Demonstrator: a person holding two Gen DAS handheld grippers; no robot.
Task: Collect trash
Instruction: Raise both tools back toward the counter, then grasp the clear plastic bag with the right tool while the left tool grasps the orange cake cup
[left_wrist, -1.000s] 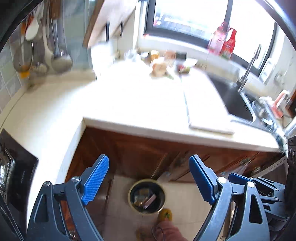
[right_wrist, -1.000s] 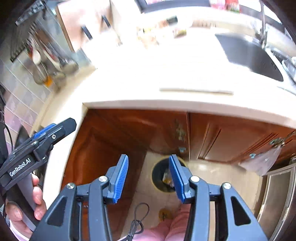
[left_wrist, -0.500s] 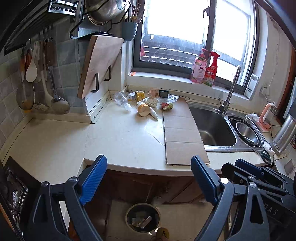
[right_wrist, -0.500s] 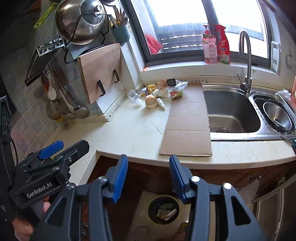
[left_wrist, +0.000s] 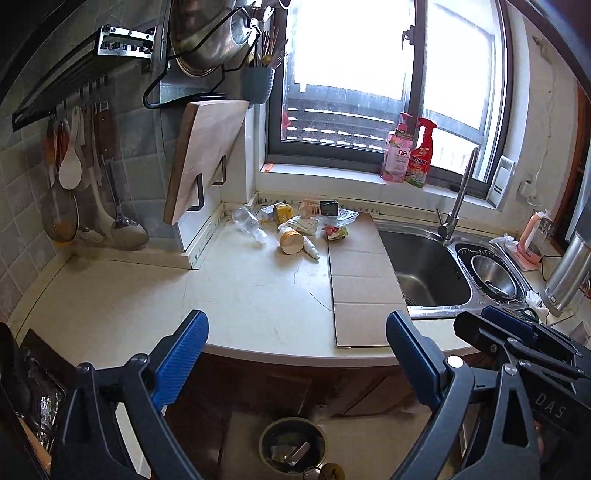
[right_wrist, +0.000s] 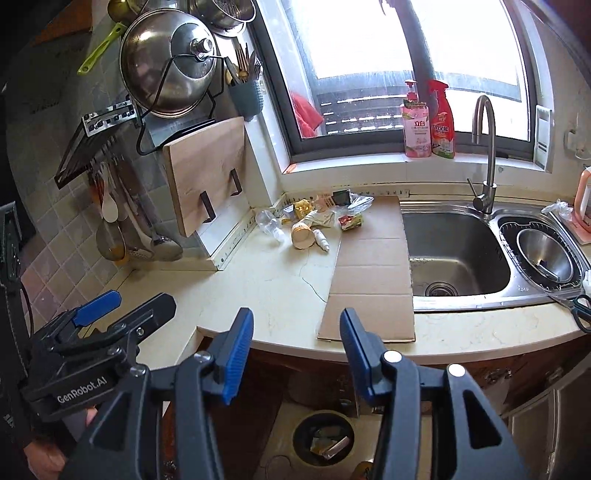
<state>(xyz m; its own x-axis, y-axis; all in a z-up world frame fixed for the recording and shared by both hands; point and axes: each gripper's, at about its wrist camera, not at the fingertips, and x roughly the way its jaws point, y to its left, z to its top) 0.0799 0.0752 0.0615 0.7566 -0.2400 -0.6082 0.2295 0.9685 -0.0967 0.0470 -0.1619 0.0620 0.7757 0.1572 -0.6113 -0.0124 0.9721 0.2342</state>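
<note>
**Both grippers empty above the bin, more rubbish waiting in the far corner**

Closest to me, the left gripper (left_wrist: 297, 363) has its blue pads spread very wide with nothing between them; its jaws have just been opening further. The right gripper (right_wrist: 296, 356) stands beside it, also released and empty, its pads set apart more narrowly and widening a little. Both are tilted down over the worktop edge, which suits a pause between a drop and the next reach, I would judge.

Directly below them on the floor sits the small round bin (left_wrist: 293, 447), placed against the wooden cabinet fronts so that anything carried off the counter can fall straight in. It already holds a few scraps, though I cannot make out what they are, and its near rim is cut off at the bottom of the left view.

Further out lies the pale countertop (left_wrist: 258, 295), with a flat strip of cardboard (left_wrist: 364, 288) laid alongside the sink (right_wrist: 458, 251).

At the back, pushed into the corner under the window, is the remaining trash: a clear plastic bottle (left_wrist: 248, 221) on its side, a tipped paper cup (left_wrist: 289, 240), a small white tube (left_wrist: 311, 250) just beside it, a yellow carton (left_wrist: 282, 213) and crumpled wrappers (left_wrist: 334, 221). They overlap, so the pieces at the very back are hard to tell apart. The pile is well apart from both grippers.
</note>
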